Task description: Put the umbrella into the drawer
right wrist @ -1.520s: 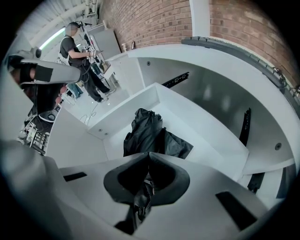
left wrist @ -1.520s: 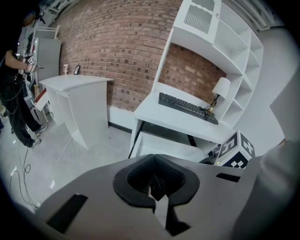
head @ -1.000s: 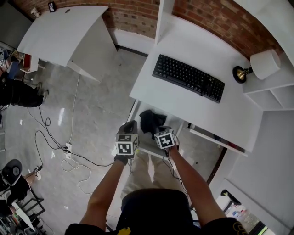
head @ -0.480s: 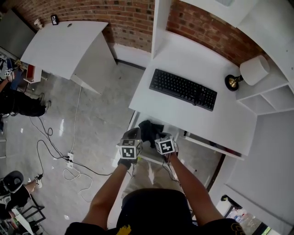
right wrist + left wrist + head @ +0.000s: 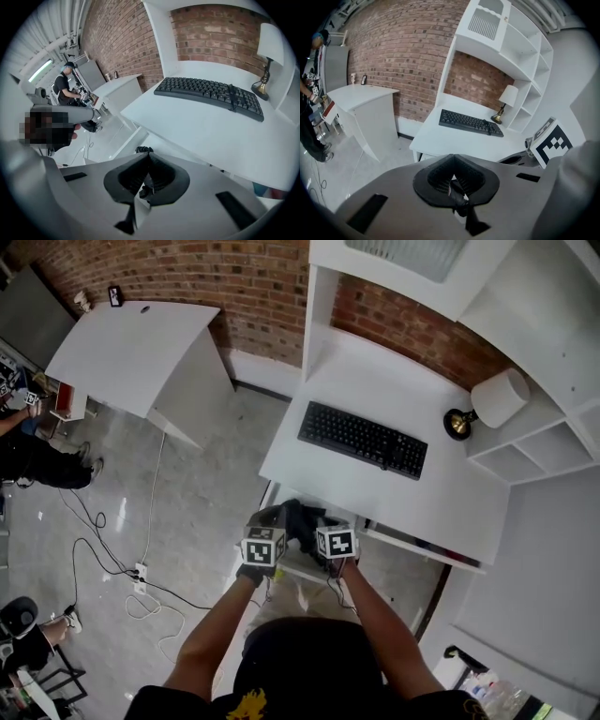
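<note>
**Folded umbrella held over an open desk drawer**

A person standing at a white desk [image 5: 441, 493] holds a black umbrella [image 5: 302, 519] between two hand-held grippers, seen from the head view. The bundle of dark fabric sits at the desk's front edge, above the pulled-out white drawer [image 5: 292, 567]. Whether it touches the drawer cannot be made out.

The left gripper [image 5: 277, 518] has its jaws closed together, and its own view shows a knotted scrap of the umbrella's black fabric [image 5: 459, 202] pinched in the gap behind the tips [image 5: 452, 157]. The right gripper [image 5: 323, 520] is likewise clamped shut. In its own view the jaw tips [image 5: 147, 153] meet, with a fold of the same black cloth [image 5: 143, 150] poking out just beyond them. The marker cubes of the two grippers sit side by side, just apart, with the umbrella between and ahead of them.

On the desk, well clear of the grippers, a black keyboard [image 5: 362, 439] lies at an angle. A table lamp [image 5: 487, 401] with a white shade stands near the shelving at the right. A second white table [image 5: 131, 338] stands against the brick wall [image 5: 234, 277] to the left, and cables [image 5: 141, 573] trail across the grey floor.
</note>
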Available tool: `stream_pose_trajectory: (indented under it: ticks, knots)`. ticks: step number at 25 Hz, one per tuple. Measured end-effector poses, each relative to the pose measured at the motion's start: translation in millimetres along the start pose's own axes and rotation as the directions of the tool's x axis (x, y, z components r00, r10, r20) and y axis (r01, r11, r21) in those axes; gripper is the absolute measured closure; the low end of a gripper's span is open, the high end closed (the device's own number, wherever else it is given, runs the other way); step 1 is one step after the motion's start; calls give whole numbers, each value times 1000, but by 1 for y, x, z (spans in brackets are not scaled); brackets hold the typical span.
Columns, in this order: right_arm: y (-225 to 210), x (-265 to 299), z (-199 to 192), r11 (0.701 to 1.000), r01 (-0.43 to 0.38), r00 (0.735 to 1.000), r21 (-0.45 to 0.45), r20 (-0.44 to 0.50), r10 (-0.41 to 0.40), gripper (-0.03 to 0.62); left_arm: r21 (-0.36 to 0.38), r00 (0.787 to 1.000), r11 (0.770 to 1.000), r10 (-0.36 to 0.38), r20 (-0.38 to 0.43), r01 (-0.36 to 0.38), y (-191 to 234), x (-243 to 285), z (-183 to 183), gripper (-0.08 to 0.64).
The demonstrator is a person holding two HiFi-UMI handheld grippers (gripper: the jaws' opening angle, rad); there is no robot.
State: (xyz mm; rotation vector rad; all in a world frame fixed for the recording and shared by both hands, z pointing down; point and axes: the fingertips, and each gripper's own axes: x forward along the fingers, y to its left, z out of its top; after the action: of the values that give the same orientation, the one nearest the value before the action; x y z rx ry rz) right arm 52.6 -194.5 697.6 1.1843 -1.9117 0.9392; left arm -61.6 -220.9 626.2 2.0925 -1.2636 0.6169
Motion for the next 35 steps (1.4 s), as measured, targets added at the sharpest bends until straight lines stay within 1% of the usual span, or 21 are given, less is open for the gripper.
stream_pose_trajectory:
  ticks: [2, 5, 10, 14, 16, 21, 27, 30, 32, 35]
  knots:
    - [-1, -7, 8, 1000, 9, 1000, 5, 8, -9, 592, 8, 1000, 1000, -3, 9, 3, -1, -2, 5, 545]
    - [0, -17, 20, 1000, 12, 1000, -17, 20, -12, 592, 31, 1000, 999, -14, 1, 14, -7, -10, 11, 545]
    - [2, -36, 36, 1000, 14, 999, -14, 49, -14, 592, 43, 1000, 999, -4, 1, 4, -12, -24, 19, 545]
    - [12, -52, 47, 996, 19, 998, -88, 67, -13, 592, 73, 1000, 997, -9, 19, 7, -11, -43, 27, 545]
    - [14, -57, 49, 994, 24, 997, -103, 80, -15, 592, 98, 1000, 995, -4, 23, 1, -10, -50, 26, 545]
    - [8, -74, 65, 997, 39, 991, -67, 130, -30, 592, 84, 999, 996, -3, 37, 0, -10, -56, 30, 545]
    - [6, -98, 97, 997, 50, 975, -52, 219, -37, 592, 96, 996, 995, -12, 84, 4, -15, -61, 54, 545]
    - [4, -110, 113, 999, 46, 964, -25, 263, -38, 592, 103, 993, 995, -13, 121, 1, -16, -65, 73, 545]
    - [6, -122, 125, 999, 44, 953, -8, 299, -40, 592, 107, 988, 994, -12, 151, -4, -13, -71, 88, 545]
    - [14, -144, 148, 998, 55, 928, -29, 370, -41, 592, 117, 982, 993, -18, 189, -4, -11, -87, 112, 545]
